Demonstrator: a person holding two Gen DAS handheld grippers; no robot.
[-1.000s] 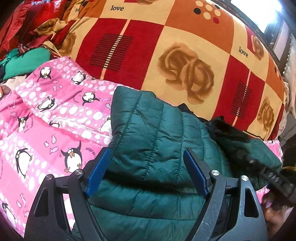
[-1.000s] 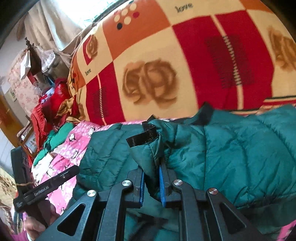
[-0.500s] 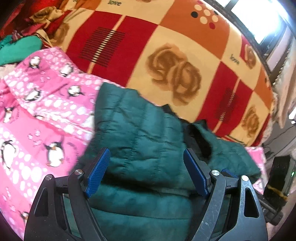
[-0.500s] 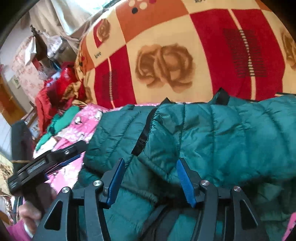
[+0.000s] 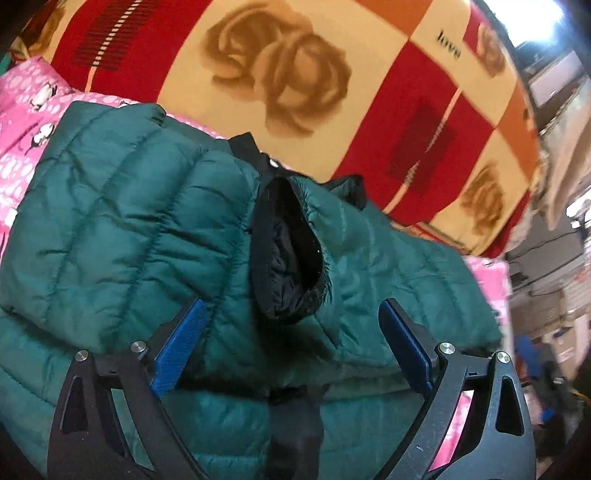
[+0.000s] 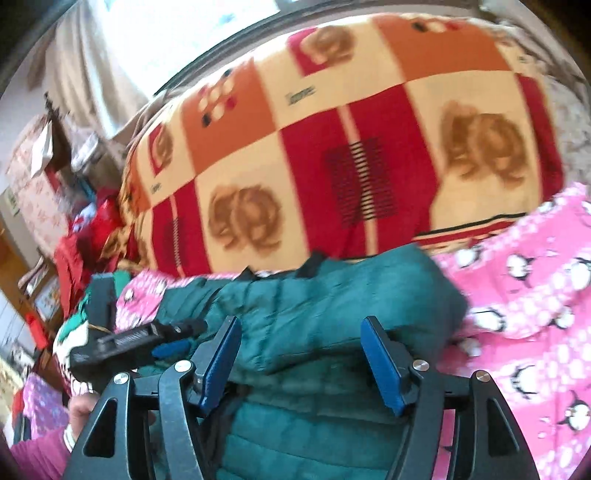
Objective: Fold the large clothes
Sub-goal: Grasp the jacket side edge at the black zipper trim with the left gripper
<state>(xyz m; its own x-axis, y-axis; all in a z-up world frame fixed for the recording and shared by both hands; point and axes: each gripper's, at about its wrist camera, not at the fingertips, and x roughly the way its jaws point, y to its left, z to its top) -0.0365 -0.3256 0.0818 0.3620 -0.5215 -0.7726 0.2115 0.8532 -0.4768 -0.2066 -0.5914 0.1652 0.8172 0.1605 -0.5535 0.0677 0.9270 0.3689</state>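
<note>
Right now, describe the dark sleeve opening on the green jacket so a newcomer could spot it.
Start at the big red, cream and orange rose blanket; in front of it, on the pink penguin quilt, lies the folded green puffer jacket. On its top, near the middle, gapes the sleeve opening: the only black-lined oval hole among green quilted panels.

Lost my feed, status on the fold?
Left gripper open, right gripper just opened; neither grips. Green jacket folded on pink blanket. Nothing in the way.

Bright window [image 6: 177, 33], perhaps curtained [image 6: 88, 85].
</note>
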